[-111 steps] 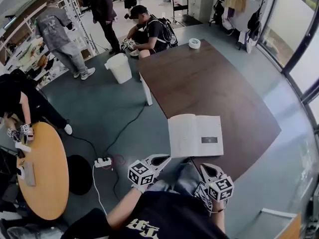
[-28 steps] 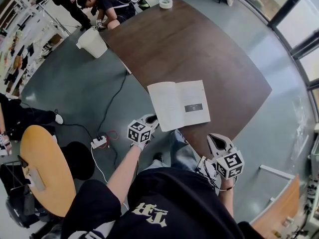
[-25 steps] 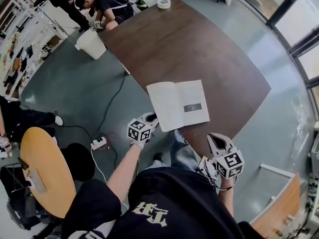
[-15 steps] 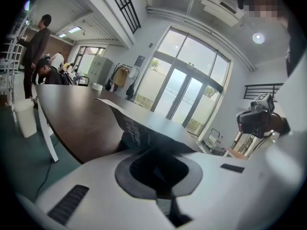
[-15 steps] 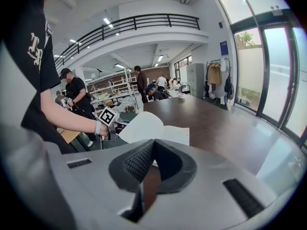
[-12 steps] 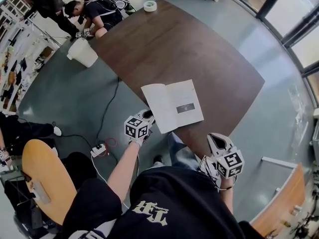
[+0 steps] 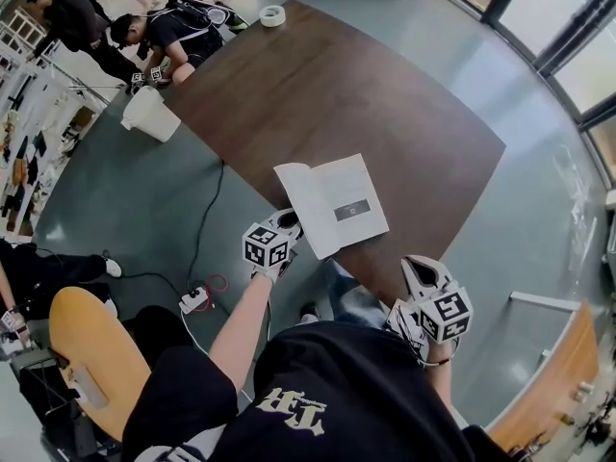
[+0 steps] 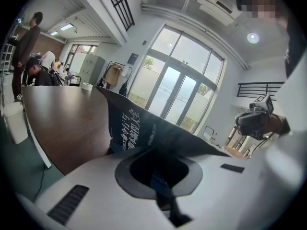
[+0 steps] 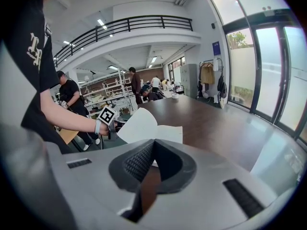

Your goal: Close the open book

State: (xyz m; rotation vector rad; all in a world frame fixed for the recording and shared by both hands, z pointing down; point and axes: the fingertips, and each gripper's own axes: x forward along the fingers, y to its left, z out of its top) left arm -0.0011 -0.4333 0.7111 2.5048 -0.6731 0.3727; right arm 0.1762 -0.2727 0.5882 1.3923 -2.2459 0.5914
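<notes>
An open book with white pages lies near the front edge of a dark brown table. My left gripper is at the book's near left corner. In the left gripper view the dark printed cover rises straight out of the left gripper, whose jaws look shut on its edge. The right gripper view shows the left half of the book lifted and curved, with the left gripper at its edge. My right gripper hangs off the table's front corner, to the right of the book, shut and holding nothing.
A tape roll sits at the table's far end. On the floor to the left are a white bin, a cable and a power strip. A round orange table stands at lower left. People crouch and stand at the upper left.
My left gripper moved up from below the table edge to the book's near left corner, and the left half of the book has lifted off the table. The right gripper stayed put.
</notes>
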